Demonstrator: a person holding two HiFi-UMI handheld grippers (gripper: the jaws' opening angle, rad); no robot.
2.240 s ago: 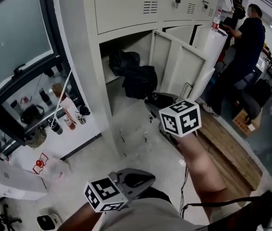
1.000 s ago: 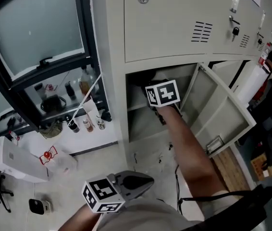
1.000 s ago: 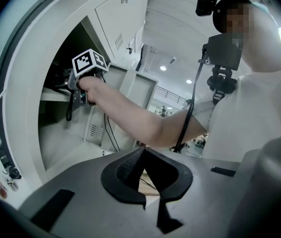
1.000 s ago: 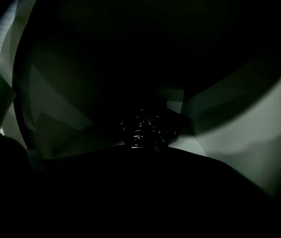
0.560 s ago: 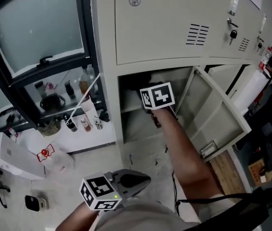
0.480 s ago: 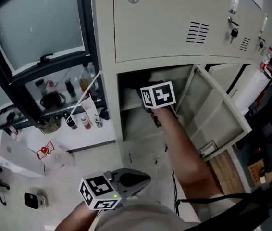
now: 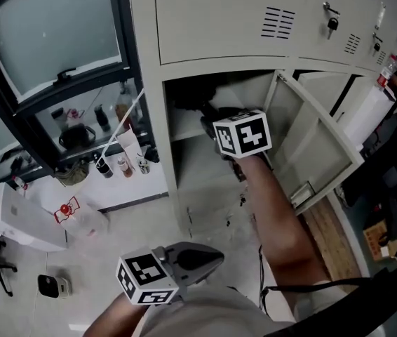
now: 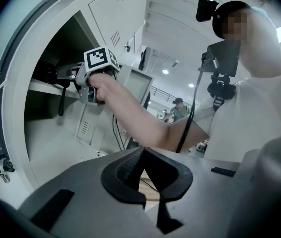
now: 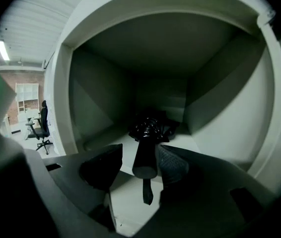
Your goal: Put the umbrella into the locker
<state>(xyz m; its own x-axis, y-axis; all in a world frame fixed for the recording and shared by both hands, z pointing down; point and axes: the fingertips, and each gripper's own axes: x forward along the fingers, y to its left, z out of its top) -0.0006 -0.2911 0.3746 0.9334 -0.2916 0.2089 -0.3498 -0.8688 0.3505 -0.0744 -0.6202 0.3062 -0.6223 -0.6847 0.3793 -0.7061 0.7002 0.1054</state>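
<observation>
At 10 o'clock in the head view stood a dark-framed window (image 7: 51,41). A row of small bottles (image 7: 123,161) sat below it, their labels too small to read. At 6 o'clock the left gripper (image 8: 148,180) hung low and idle, its jaws clenched together on nothing. From 11 to 1 o'clock rose the pale grey metal locker (image 7: 205,27), its lower compartment open.

The black folded umbrella (image 9: 147,133) already lay on the shelf inside. Its bundled canopy pointed to the back wall at 12 o'clock, and its round black handle (image 9: 144,160) pointed out at 6 o'clock with a short strap (image 9: 147,192) below it. The right gripper (image 9: 138,168) reached into the opening with that handle between its jaws. The jaws were opening and a clear gap showed on the 9 o'clock side. Whether the 3 o'clock pad touched the handle was hard to tell in the dim compartment, but I read the gripper as released. At 3 o'clock of the opening the grey locker door (image 7: 311,146) hung swung out.

The step in hand looked like the letting-go, with the task almost done. The next move probably called for drawing the right gripper straight back without snagging the strap or dragging the umbrella out. After that, perhaps, the door could be swung to.

No brand or legible writing showed. The white cube (image 7: 242,135) on the right gripper bore only black square markers.
</observation>
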